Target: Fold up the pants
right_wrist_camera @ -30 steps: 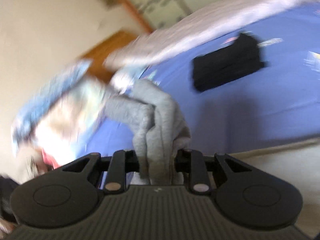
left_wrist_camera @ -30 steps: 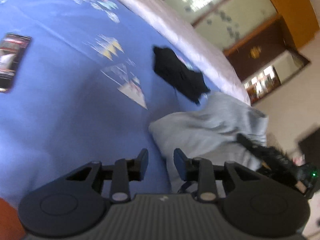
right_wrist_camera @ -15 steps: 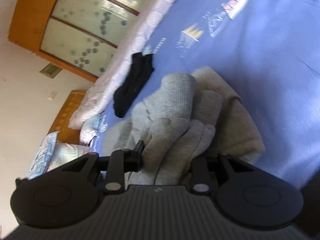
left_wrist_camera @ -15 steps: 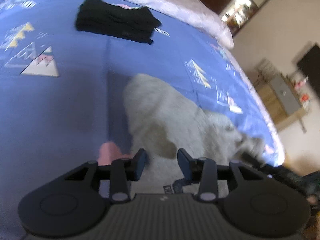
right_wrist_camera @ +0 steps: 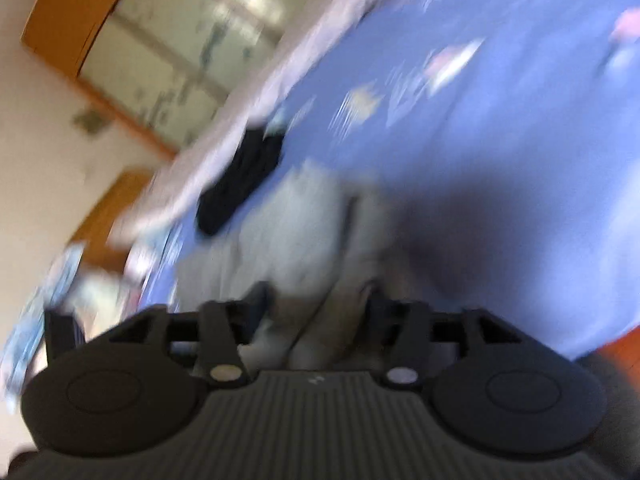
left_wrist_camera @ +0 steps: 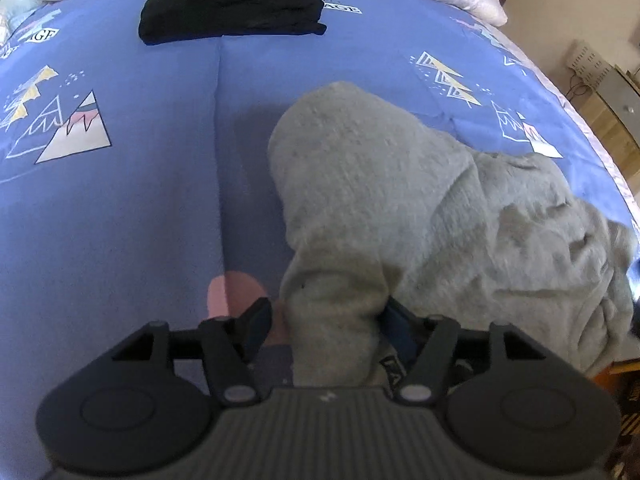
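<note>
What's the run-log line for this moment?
step: fold pants | left gripper: fabric between fingers | right gripper: fabric between fingers, view blurred | grey pants: bunched on blue bedspread | black garment: folded, apart

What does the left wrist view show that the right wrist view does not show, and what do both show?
Only the left wrist view shows the left tongs with a fold of the grey pants between the fingers, a pink circle print beside them, and a wooden cabinet at the right edge.

Only the right wrist view, which is blurred, shows the right tongs with grey cloth between the fingers, and a wardrobe with frosted panels.

Both show the grey pants, the blue bed cover and the folded black garment.
</note>
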Demonstrator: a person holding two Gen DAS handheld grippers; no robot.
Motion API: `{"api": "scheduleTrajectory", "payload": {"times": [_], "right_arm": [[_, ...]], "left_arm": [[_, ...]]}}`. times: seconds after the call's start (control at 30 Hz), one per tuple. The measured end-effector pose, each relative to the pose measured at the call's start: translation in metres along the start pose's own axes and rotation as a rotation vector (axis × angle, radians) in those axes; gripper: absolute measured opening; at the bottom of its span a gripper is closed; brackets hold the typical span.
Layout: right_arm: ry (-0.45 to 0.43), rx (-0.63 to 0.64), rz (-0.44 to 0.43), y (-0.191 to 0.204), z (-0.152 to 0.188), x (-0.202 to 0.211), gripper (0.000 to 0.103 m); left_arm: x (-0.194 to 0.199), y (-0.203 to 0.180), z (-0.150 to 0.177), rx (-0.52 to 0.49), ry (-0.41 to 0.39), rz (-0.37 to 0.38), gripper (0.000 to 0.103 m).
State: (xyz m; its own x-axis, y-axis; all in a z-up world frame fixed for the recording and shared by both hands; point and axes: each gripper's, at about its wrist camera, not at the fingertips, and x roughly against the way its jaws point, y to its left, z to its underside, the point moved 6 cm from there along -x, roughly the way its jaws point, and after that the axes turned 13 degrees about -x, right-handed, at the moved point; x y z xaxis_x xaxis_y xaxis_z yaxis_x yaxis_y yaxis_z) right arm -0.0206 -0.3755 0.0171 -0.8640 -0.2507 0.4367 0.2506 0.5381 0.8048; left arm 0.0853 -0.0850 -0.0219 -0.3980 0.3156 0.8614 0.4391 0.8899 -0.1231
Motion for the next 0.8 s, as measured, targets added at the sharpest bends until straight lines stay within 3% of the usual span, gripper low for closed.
{"api": "scheduleTrajectory", "payload": {"times": [0.07, 0.17, 0.33, 0.43, 0.5, 0.57, 0.7, 0.73, 0.8], "right_arm": [[-0.055, -0.002, 0.009, 0.003, -0.02, 0.009, 0.075], [-0.059, 0.077, 0.017, 0.023, -0.041, -0.001, 0.075], [0.096, 0.273, 0.016, 0.063, -0.04, -0.071, 0.075], [0.265, 0.316, 0.057, 0.062, -0.021, -0.121, 0.072], [0.345, 0.337, 0.089, 0.056, -0.003, -0.131, 0.032], [0.285, 0.366, 0.063, 0.06, 0.002, -0.112, 0.024], [0.004, 0.243, 0.003, 0.054, -0.023, -0.05, 0.022], [-0.045, 0.186, 0.009, 0.043, -0.028, -0.044, 0.022], [-0.056, 0.141, 0.123, 0.016, -0.023, -0.053, 0.023]], "left_arm": [[0.0, -0.002, 0.001, -0.015, -0.001, -0.006, 0.063], [-0.001, -0.004, 0.001, -0.032, -0.007, -0.022, 0.064], [0.001, -0.001, 0.001, -0.014, 0.0, -0.013, 0.064], [-0.001, -0.001, -0.002, -0.007, 0.007, -0.007, 0.065], [-0.001, 0.0, -0.002, -0.007, 0.01, -0.007, 0.066], [-0.001, 0.002, -0.003, -0.005, 0.011, -0.003, 0.068], [-0.004, 0.004, -0.004, 0.012, 0.01, 0.029, 0.079], [-0.005, 0.003, -0.005, 0.012, 0.01, 0.038, 0.08], [-0.009, -0.002, -0.006, -0.019, 0.018, 0.014, 0.08]]}}
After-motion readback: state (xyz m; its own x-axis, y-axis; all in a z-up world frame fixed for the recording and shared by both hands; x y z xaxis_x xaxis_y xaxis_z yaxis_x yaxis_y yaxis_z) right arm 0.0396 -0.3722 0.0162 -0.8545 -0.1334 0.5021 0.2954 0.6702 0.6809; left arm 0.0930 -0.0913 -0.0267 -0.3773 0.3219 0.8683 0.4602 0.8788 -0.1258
